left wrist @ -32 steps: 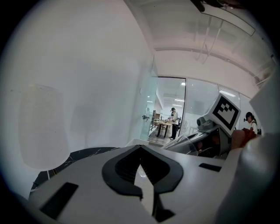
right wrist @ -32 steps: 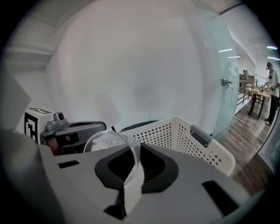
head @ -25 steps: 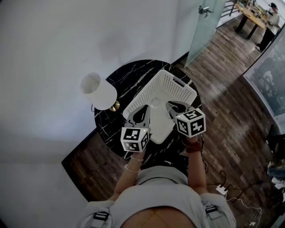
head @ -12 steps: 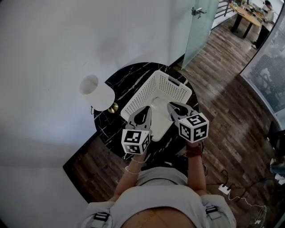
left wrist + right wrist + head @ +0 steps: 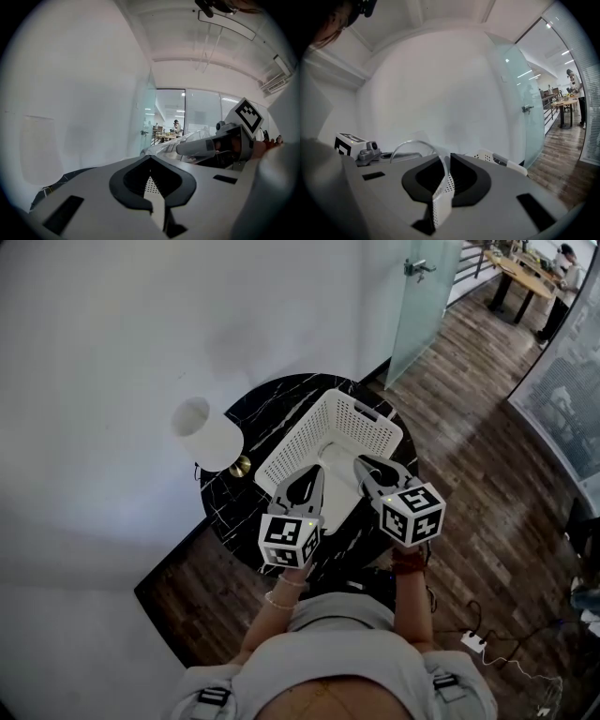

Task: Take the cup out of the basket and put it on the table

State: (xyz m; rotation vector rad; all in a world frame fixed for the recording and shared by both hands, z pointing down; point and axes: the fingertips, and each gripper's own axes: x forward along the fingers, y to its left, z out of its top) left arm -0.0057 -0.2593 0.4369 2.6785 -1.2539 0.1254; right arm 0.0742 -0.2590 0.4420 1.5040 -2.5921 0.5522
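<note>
A clear plastic cup (image 5: 415, 148) hangs above the white perforated basket (image 5: 364, 424), and my right gripper (image 5: 448, 158) is shut on its rim wall. From the head view the cup (image 5: 334, 461) is a faint clear shape between the two grippers, over the basket's near half. The left gripper view shows the cup (image 5: 188, 140) to the right, pinched by the right gripper (image 5: 182, 149). My left gripper (image 5: 313, 476) hovers beside it over the basket's near left part, jaws shut with nothing in them. The basket stands on a round black marble table (image 5: 249, 414).
A lamp with a white shade (image 5: 208, 433) stands at the table's left side. Bare black tabletop shows around the basket. Wooden floor surrounds the table, with a white wall behind it and a glass door (image 5: 424, 296) at the far right.
Both grippers have drawn back a little toward the person, and the cup has come along with the right one. Their jaws look the same.
</note>
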